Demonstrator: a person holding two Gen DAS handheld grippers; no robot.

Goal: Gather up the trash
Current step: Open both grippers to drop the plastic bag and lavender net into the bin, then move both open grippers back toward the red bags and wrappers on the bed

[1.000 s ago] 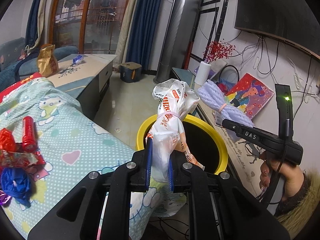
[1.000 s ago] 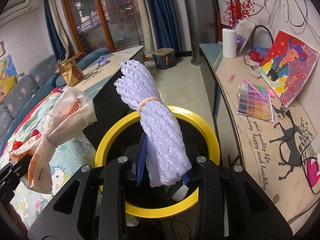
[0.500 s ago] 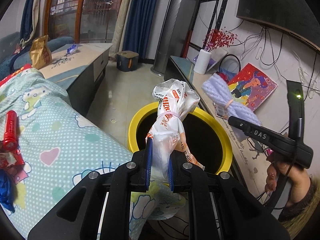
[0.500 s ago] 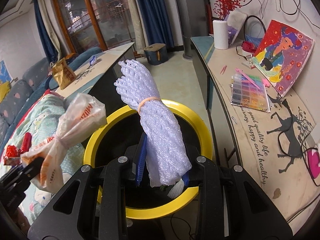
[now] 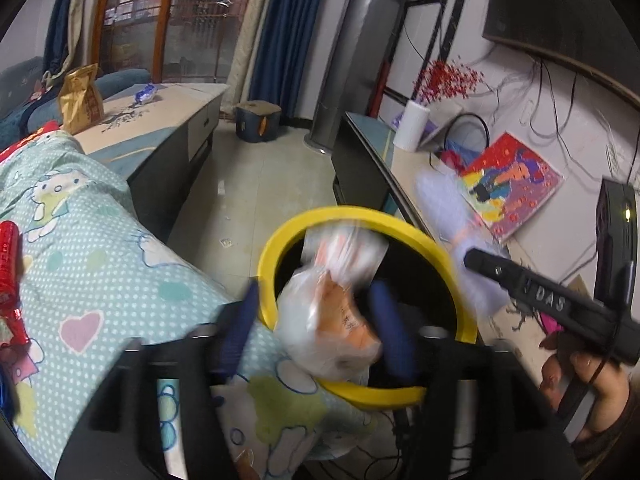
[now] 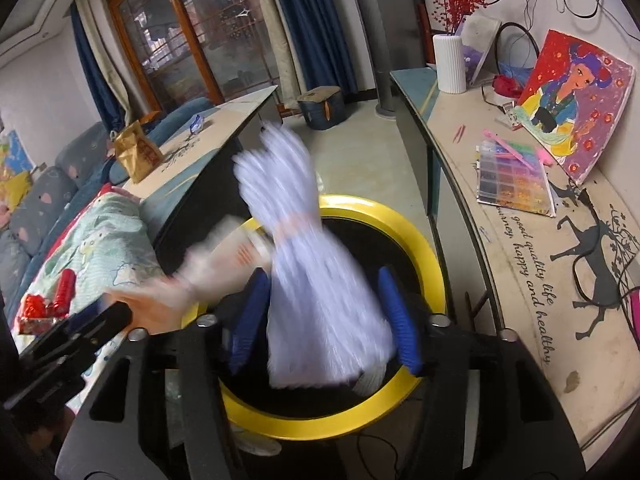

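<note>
A yellow-rimmed black trash bin (image 5: 400, 224) stands on the floor; it also shows in the right wrist view (image 6: 424, 240). My left gripper (image 5: 316, 332) is open over the bin's near rim, and a white and orange plastic bag (image 5: 332, 312) hangs blurred between its spread blue pads. My right gripper (image 6: 324, 316) is open over the bin, and a lavender foam net bundle (image 6: 312, 264) with a rubber band sits blurred between its pads. The right gripper's body (image 5: 532, 296) shows in the left wrist view.
A bed with a Hello Kitty cover (image 5: 80, 240) lies left of the bin, with red wrappers (image 5: 8, 264) on it. A low cabinet (image 5: 160, 120) with a brown bag (image 5: 80, 100) stands behind. A desk (image 6: 520, 240) with a painting, bead box and vase runs along the right.
Both grippers have opened. The plastic bag and the foam net bundle, held tight before, are now loose and blurred between the spread pads, sinking toward the bin.
</note>
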